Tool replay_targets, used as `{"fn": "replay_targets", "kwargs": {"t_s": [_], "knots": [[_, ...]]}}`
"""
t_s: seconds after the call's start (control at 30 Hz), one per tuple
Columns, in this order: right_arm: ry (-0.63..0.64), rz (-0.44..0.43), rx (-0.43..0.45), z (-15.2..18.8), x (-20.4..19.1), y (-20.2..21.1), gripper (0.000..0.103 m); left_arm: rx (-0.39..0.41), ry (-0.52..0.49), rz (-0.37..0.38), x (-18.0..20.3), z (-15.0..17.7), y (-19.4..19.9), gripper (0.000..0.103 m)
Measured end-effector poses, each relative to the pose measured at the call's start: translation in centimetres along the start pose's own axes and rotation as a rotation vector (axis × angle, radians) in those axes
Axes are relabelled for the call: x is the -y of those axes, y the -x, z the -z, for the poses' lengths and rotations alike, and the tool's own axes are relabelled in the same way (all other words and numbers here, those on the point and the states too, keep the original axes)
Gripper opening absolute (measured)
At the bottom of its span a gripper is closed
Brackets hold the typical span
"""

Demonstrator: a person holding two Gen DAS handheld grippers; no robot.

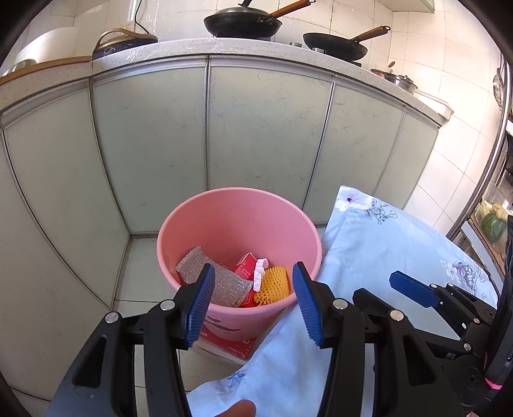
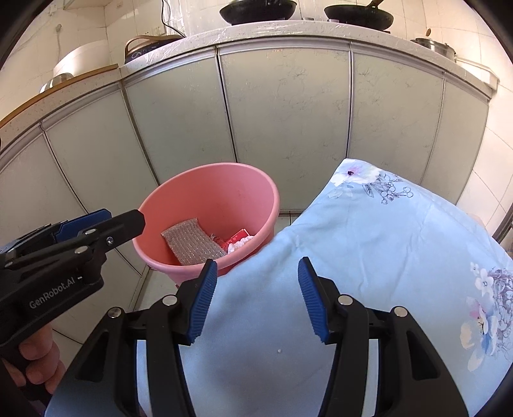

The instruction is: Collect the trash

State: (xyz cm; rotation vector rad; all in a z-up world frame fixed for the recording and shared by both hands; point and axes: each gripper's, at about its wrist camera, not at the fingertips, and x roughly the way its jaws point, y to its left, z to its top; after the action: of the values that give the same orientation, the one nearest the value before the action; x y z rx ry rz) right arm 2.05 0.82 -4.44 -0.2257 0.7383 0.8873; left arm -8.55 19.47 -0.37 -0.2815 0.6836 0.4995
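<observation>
A pink bucket [image 1: 239, 224] stands on the floor by the cabinets, also in the right wrist view [image 2: 224, 189]. Inside lie a piece of bubble wrap [image 1: 221, 282], a red carton [image 1: 245, 268], a white foam piece [image 1: 260, 272] and a yellow foam net [image 1: 274, 284]. My left gripper [image 1: 253, 298] is open and empty, just above the bucket's near rim. My right gripper [image 2: 255, 301] is open and empty over the blue floral cloth [image 2: 368, 256], right of the bucket. The right gripper also shows in the left wrist view [image 1: 413, 288]; the left shows in the right wrist view [image 2: 105, 224].
Pale green cabinet doors [image 1: 266, 128] close off the space behind the bucket. The counter [image 1: 224, 45] above holds woks [image 1: 243, 22] and pots. A red box [image 1: 231, 346] sits under the bucket. A metal rack [image 1: 493, 205] stands at the right.
</observation>
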Motion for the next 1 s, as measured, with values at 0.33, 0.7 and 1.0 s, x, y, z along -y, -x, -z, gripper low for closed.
{"fn": "replay_targets", "kwargs": {"t_s": [0.33, 0.7, 1.0], "knots": [[0.01, 0.019, 0.034, 0.9, -0.5, 1.8, 0.053, 0.042, -0.012, -0.015, 0.8, 0.3, 1.8, 0.05], [0.002, 0.037, 0.077, 1.1, -0.3, 3.5, 0.053, 0.086, -0.031, -0.022, 1.4, 0.5, 3.7, 0.05], [-0.041, 0.054, 0.153, 0.9, 0.3, 5.4, 0.053, 0.1, -0.038, -0.019, 1.8, 0.5, 4.4, 0.05]]}}
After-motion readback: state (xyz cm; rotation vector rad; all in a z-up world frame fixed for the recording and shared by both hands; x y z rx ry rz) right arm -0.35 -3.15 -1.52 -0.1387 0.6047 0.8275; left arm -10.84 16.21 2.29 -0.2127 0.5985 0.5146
